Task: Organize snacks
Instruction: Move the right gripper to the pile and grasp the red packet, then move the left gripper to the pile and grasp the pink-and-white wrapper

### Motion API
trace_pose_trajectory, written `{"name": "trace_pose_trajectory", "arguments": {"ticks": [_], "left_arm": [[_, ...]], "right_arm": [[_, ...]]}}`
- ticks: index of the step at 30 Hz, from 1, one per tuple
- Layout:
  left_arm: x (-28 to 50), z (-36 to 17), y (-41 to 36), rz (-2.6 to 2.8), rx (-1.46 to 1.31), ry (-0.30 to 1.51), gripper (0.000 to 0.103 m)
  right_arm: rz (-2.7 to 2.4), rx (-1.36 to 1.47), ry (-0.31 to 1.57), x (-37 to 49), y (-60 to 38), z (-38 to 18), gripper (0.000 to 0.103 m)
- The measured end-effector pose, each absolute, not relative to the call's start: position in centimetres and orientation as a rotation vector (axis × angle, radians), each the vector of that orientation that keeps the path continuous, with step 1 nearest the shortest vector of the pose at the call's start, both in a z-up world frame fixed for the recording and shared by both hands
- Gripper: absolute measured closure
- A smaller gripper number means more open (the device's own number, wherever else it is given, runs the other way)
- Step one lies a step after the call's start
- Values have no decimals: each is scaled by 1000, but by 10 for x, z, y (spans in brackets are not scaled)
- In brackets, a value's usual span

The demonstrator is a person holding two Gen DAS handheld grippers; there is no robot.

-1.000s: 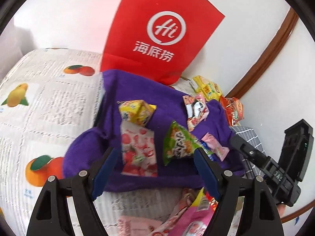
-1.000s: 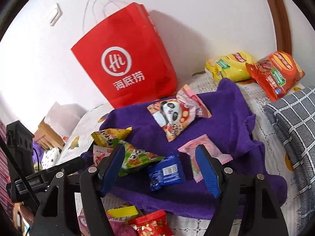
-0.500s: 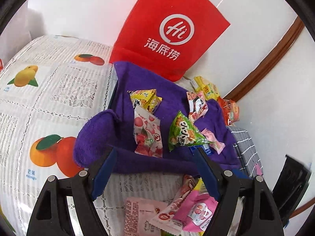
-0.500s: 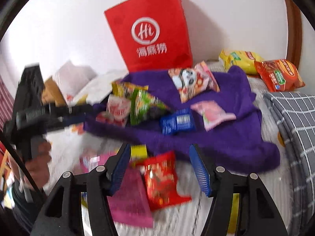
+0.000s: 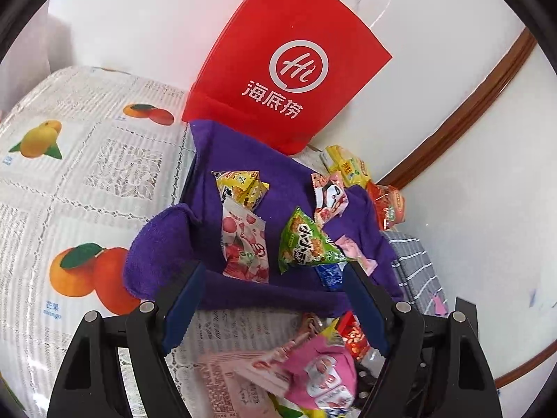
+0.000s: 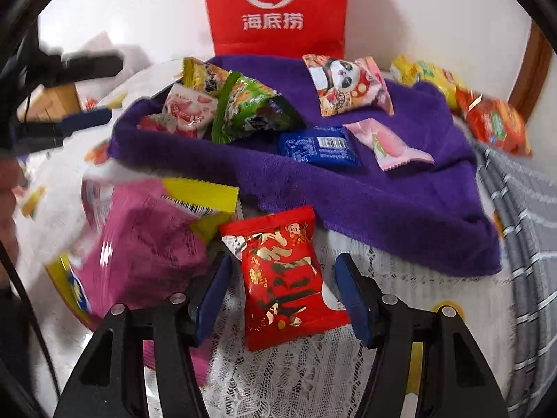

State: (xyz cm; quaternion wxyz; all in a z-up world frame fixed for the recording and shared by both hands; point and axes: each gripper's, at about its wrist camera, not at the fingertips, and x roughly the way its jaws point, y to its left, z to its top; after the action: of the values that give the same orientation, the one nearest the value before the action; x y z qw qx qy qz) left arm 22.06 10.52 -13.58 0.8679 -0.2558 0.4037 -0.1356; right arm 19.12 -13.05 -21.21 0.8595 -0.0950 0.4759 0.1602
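A purple towel (image 5: 243,174) lies on the lace cloth and carries several snack packets: yellow (image 5: 240,188), strawberry (image 5: 243,244), green (image 5: 306,240), panda (image 6: 341,83), blue (image 6: 318,146) and pink (image 6: 390,146). My right gripper (image 6: 282,261) points down at a red packet (image 6: 282,278) lying in front of the towel. Its jaws are closing with the packet between them, and a gap shows on each side. A magenta bag (image 6: 146,244) lies blurred just to its left. My left gripper (image 5: 275,271) hangs open over the towel's near edge, holding nothing.
A red paper bag (image 5: 289,69) stands against the wall behind the towel. Yellow (image 6: 428,76) and orange (image 6: 494,122) chip bags lie at the far right, beside a grey checked cloth (image 6: 522,209). A fruit-printed tablecloth (image 5: 69,174) spreads to the left. A hand (image 6: 7,191) shows at the left edge.
My right gripper has dropped and tipped down from above the towel to the red packet in front of it, its jaws narrowing. The left gripper has drawn back a little.
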Motion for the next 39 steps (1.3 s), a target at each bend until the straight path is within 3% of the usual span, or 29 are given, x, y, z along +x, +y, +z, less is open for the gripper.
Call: {"name": "trace_pose_trajectory", "arguments": {"ticks": [17,23,39], "left_arm": [[219,-133,101,-316,-546,843,24],[218,-131,101,-320,-541,833,24],[218,-134,101,-328,-552,851,24]], "right_arm": [[320,-154,982,189,-138,-214,43],[275,-139,975,179,-144,-212,57],[9,9,980,159,-209,-210,59]]}}
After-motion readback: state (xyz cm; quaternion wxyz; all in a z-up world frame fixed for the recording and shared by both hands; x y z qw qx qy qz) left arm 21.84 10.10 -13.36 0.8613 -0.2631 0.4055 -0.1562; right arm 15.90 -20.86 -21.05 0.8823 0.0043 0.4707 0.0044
